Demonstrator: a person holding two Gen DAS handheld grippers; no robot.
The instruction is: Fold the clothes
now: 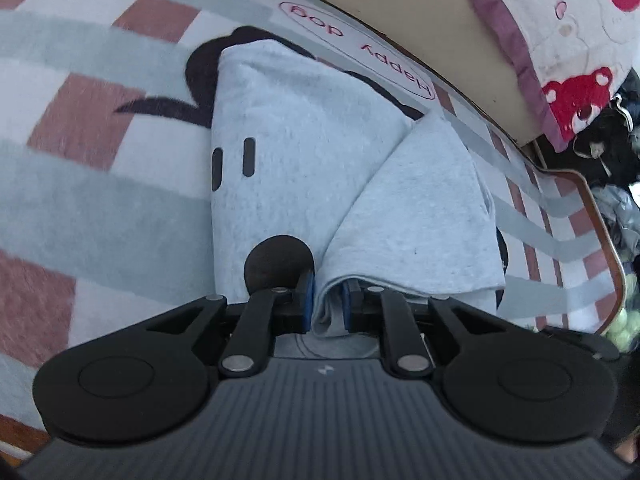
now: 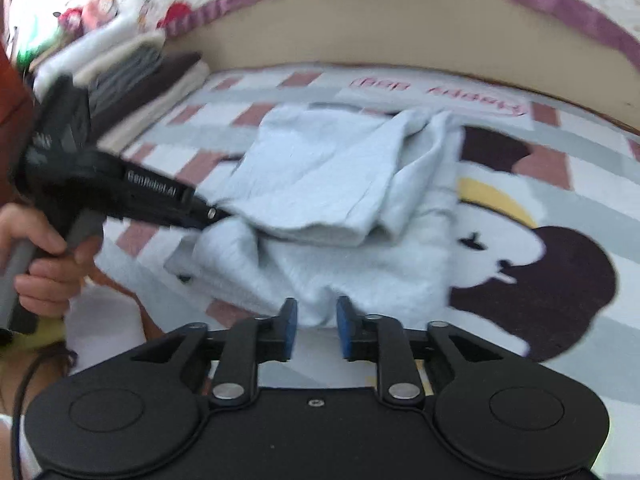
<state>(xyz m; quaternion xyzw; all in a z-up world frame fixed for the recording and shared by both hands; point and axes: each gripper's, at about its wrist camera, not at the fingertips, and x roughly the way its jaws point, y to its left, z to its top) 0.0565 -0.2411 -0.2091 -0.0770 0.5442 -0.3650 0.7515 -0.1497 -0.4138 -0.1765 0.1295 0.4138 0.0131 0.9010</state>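
Note:
A light blue garment point(image 1: 304, 160) lies partly folded on a checked blanket point(image 1: 80, 184), with two short black bars printed on it. One flap point(image 1: 416, 220) is lifted and doubled over. My left gripper point(image 1: 328, 300) is shut on the near fold of that flap, the cloth pinched between its blue pads. In the right wrist view the same garment point(image 2: 332, 184) lies rumpled, and the left gripper point(image 2: 216, 214) grips its left edge, held by a person's hand point(image 2: 44, 260). My right gripper point(image 2: 317, 322) stands open at the garment's near edge, its pads apart from the cloth.
A stack of folded clothes point(image 2: 132, 80) sits at the back left. A beige mattress side point(image 2: 400, 40) with a purple-edged quilt point(image 1: 580, 40) runs along the far edge. The blanket's cartoon dog print point(image 2: 540, 280) spreads to the right. A brown rim point(image 1: 600, 220) bounds the surface, with dark clutter beyond.

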